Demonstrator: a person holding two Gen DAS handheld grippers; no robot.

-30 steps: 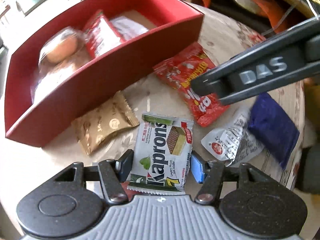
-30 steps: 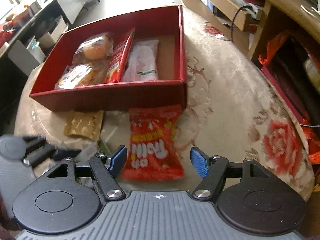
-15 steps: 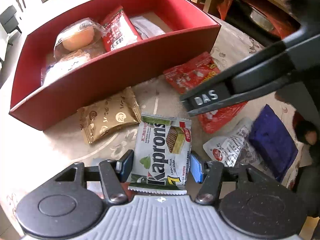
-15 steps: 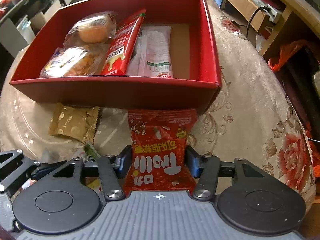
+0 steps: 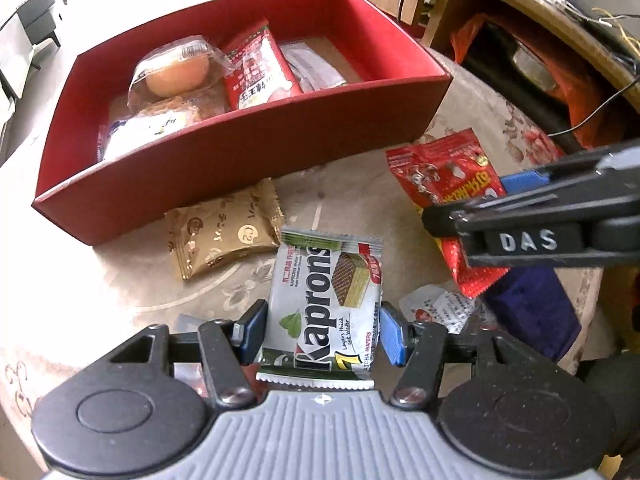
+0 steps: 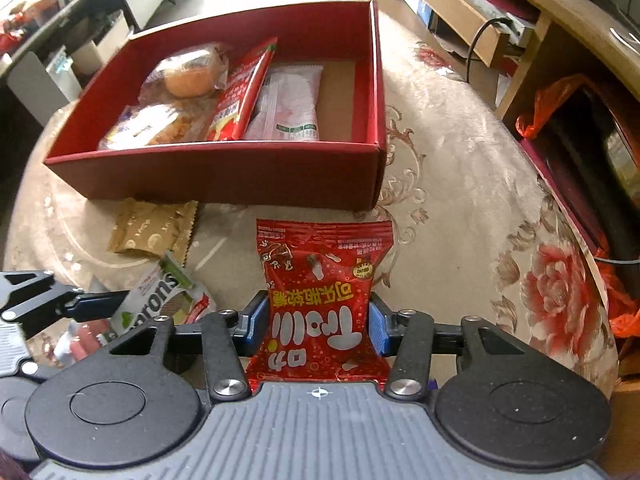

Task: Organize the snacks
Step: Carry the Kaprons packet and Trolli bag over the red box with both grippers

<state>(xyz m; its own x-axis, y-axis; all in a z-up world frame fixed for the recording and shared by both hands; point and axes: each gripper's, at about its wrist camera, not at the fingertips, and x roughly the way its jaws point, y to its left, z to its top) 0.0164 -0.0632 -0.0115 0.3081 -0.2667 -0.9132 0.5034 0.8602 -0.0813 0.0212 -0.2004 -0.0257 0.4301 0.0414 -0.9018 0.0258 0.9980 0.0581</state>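
Observation:
My left gripper (image 5: 322, 332) is shut on a silver and green Kaprons wafer packet (image 5: 324, 300), its blue pads pressing both long edges just above the patterned cloth. My right gripper (image 6: 318, 320) has a red gummy packet (image 6: 320, 272) between its jaws. They are closing, and the pads pinch the packet in at its waist. The open red box (image 5: 240, 148) stands beyond both grippers. It holds a wrapped bun (image 5: 176, 72), a red packet (image 5: 256, 72) and a white packet (image 5: 312, 68). In the left wrist view the right gripper (image 5: 520, 216) shows from the side at the right.
A gold packet (image 5: 224, 232) lies against the box's near wall. A crumpled white wrapper (image 5: 440, 308) and a dark blue pouch (image 5: 536, 304) lie at the right, close to the table's edge. Wooden shelving (image 6: 520, 20) and an orange bag (image 6: 552, 100) stand past the table on the right.
The right gripper came down over the red gummy packet and its jaws closed in on it. The left gripper kept its hold on the Kaprons packet while its view rolled slightly.

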